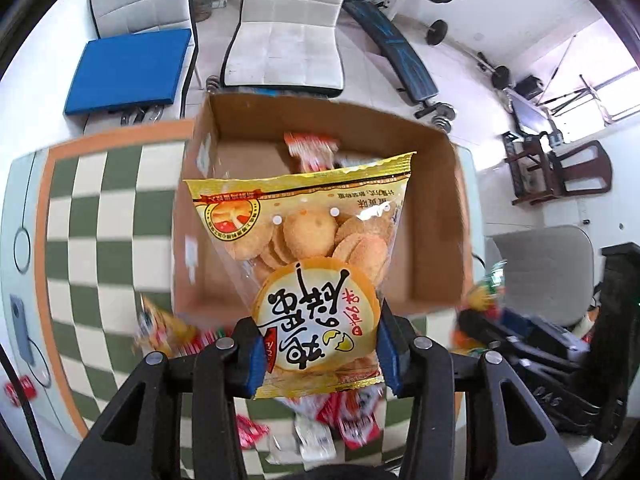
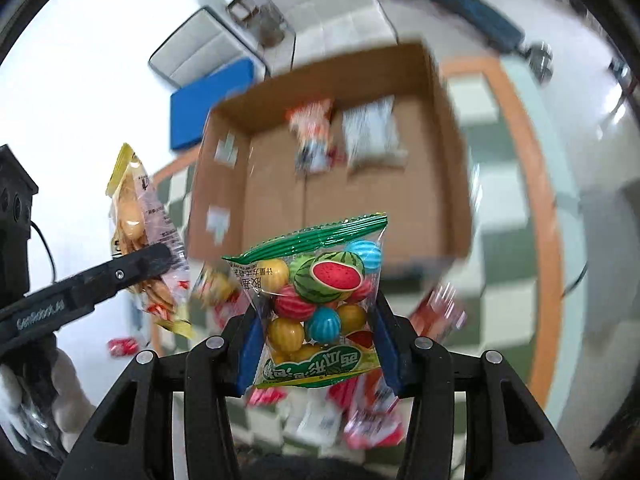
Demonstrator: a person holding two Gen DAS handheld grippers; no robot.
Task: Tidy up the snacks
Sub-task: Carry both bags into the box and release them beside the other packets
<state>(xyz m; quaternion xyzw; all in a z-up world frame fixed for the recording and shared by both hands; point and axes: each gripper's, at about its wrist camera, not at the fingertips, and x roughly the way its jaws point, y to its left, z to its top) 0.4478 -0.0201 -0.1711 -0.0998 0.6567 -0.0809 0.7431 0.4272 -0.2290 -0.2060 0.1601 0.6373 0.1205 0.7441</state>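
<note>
While clamped in left hand-held gripper (image 1: 320,350), biscuit bag (image 1: 308,256), above cardboard box (image 1: 436,216)

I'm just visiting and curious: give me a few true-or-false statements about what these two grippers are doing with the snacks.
1. The left gripper holds a biscuit bag. True.
2. The right gripper is empty. False: it grips a watermelon candy bag.
3. The cardboard box already contains packets. True.
4. The tablecloth is plain red. False: it is green-and-white checked.
5. Loose snacks lie below the grippers. True.

Bare floor in cardboard box (image 2: 276,200)'s left half
</note>
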